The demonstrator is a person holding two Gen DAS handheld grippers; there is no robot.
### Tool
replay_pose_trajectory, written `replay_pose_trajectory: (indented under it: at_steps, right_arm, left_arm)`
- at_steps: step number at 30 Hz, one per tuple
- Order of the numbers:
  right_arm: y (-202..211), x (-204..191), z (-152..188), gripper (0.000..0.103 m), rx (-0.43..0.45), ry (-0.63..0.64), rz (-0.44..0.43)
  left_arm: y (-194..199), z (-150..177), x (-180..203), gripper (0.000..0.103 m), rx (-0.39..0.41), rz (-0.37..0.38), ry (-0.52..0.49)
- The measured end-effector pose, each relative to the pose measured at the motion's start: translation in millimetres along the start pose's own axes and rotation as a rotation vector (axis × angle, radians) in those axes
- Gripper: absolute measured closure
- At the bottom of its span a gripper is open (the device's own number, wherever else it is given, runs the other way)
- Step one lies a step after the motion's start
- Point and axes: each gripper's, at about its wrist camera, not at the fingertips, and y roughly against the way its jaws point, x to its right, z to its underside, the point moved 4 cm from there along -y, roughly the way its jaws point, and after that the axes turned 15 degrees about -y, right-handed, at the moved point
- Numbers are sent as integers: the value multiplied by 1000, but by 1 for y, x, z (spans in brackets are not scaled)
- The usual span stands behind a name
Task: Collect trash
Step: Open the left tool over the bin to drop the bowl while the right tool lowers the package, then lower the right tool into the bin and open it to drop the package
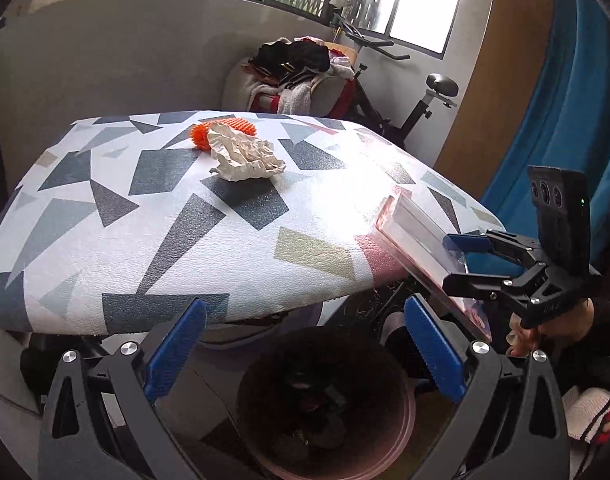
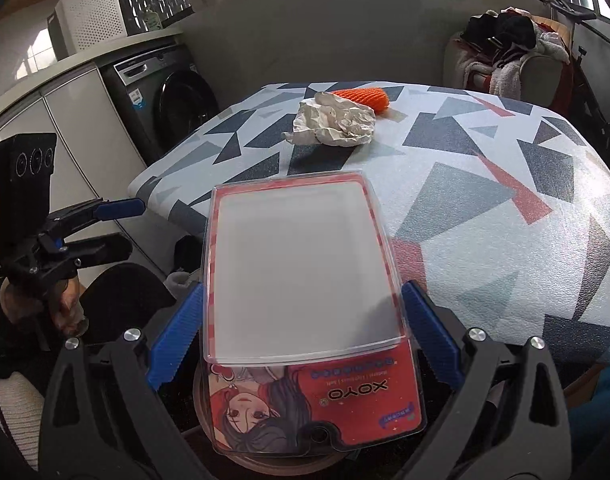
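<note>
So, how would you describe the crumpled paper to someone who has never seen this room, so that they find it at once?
Look at the table covered with a cloth of grey, navy and red geometric shapes. Near its far edge, towards the grey wall, two small things lie touching each other. The crumpled paper is the off-white, wrinkled wad in front; its neighbour behind it is a bright orange foam net.

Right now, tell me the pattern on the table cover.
White with dark grey, blue-grey, beige and red geometric shapes, mostly triangles, on the table cover; clearest in the right wrist view.
</note>
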Motion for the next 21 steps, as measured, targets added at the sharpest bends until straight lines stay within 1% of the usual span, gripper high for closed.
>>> replay_pose_trajectory:
  at_steps: [4,7,10,16,21]
  right_arm:
    - [-8,-11,17,8,-35,58,9]
    - [-15,-17,30,8,-74,79,-3]
    - [-20,-22,41,8,-104,115,10]
    - [-28,-20,50,8,-148,122,15]
    - [-31,-20,52,8,-167,120,15]
  left_arm:
    - [1,7,-5,6,-8,-29,24]
    - [1,12,-7,6,-18,-19,35]
    - [0,16,-12,6,-33,-15,55]
    - [-4,20,-19,6,-48,-19,95]
    - [-6,19,-17,6,-56,-24,84]
